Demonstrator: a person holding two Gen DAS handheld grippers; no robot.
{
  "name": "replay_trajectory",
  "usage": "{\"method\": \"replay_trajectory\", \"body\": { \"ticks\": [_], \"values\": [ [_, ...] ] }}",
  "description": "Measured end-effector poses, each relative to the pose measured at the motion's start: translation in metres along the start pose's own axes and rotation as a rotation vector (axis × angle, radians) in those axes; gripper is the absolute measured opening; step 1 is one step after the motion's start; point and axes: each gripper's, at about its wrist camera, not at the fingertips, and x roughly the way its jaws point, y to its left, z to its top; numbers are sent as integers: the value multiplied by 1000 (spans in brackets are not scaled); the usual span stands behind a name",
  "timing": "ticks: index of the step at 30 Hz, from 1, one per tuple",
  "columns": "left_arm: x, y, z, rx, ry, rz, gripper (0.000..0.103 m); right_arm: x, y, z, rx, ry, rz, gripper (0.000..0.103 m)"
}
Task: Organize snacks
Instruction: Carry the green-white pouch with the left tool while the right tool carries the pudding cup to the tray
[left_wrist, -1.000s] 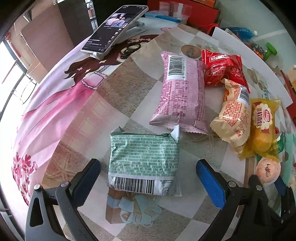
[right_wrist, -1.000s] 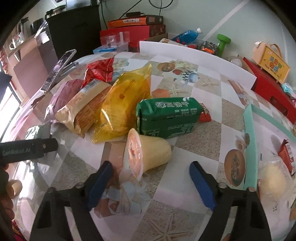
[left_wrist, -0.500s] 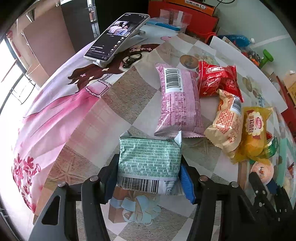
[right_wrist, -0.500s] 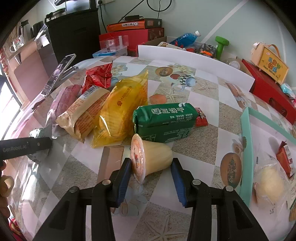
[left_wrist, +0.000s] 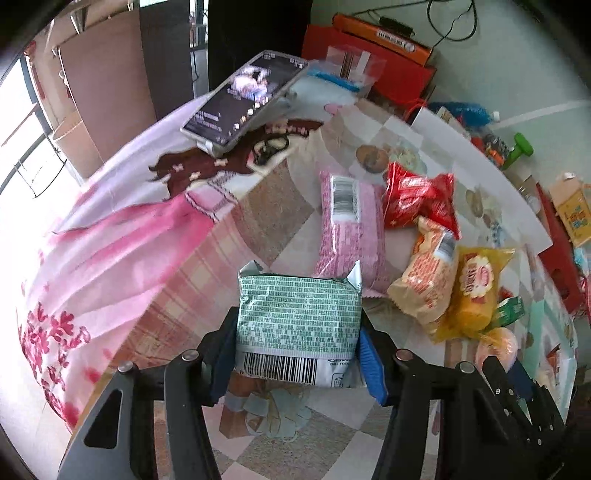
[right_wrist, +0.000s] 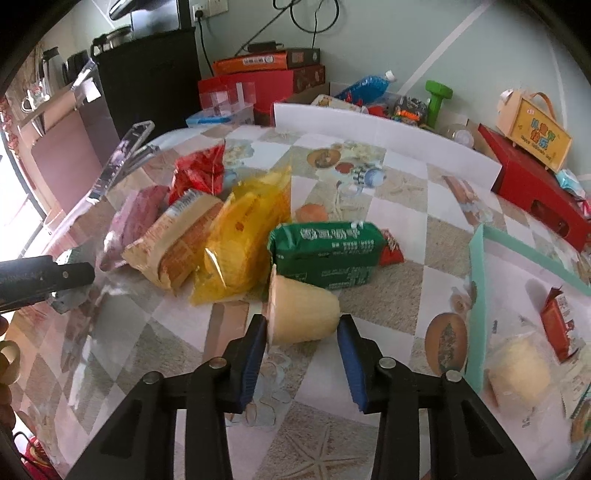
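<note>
Here we see the pale green snack pack (left_wrist: 299, 325) lying flat with its barcode end toward the camera and its crimped far end pointing at the pink packet (left_wrist: 349, 236); its long axis runs along the left gripper's (left_wrist: 297, 363) fingers. The jelly cup (right_wrist: 301, 314) lies on its side, its foil lid facing left and its narrower base facing right, so its axis runs across the right gripper (right_wrist: 301, 354).

To the left of the green pack the pink-printed tablecloth (left_wrist: 122, 251) is bare out to the table's edge. On its right a row of snacks stands close: the tan bag (left_wrist: 424, 280), the yellow bag (left_wrist: 472, 295) and the red bag (left_wrist: 417, 199). Behind the cup, the dark green packet (right_wrist: 327, 254) sits just beside it, while a teal-edged tray (right_wrist: 476, 291) lies to the right.

We find the left gripper's blue pads pressed against both sides of the green pack. The right gripper's pads clamp the cup at lid and base.
</note>
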Motion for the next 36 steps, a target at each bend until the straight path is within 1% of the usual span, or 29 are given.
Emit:
{"method": "replay_trajectory", "body": {
  "ticks": [4,9,24,30,36],
  "values": [
    [-13,-2,2,4,-35,-15,59,-9,-1,2,1,-22,4,39],
    [-23,-4,2,9,-55,-30,59,-14,-3,4,5,-32,2,39],
    [-33,-15,3,37,-91,-47,59,-24,-11,6,27,-53,0,39],
    [-43,-44,-1,106,-113,-68,59,-40,-40,10,102,-92,-22,39],
    [-57,-99,-13,225,-131,-125,60,-58,-80,12,194,-128,-74,39]
  ]
}}
